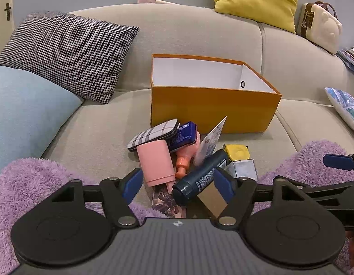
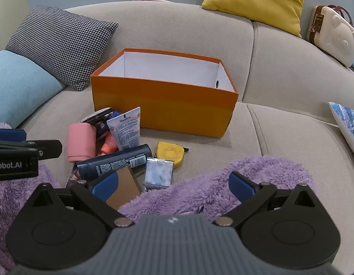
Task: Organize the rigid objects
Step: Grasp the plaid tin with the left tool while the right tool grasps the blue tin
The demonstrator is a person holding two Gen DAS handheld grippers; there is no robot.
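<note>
- Left gripper [image 1: 178, 183] open around dark bottle [image 1: 201, 177] – pads beside it, no clamp visible.
- Right gripper [image 2: 173, 186] wide open, empty, over purple blanket [image 2: 200, 192].
- Pile just before orange box [image 2: 163, 110], apparently empty.
- Risk: round bottle rolling out, or brown carton [image 2: 124, 186] snagging – off-centre squeeze.

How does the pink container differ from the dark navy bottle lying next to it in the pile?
Colour: the pink container is plain salmon pink, while the dark navy bottle carries white print and a barcode.
Shape: the pink container looks flat-sided and broad; the navy bottle is a slimmer round cylinder.
Pose: the pink container runs roughly toward the orange box, the navy bottle slants across the pile.
Both lie on their sides on the sofa, outside the box.
</note>
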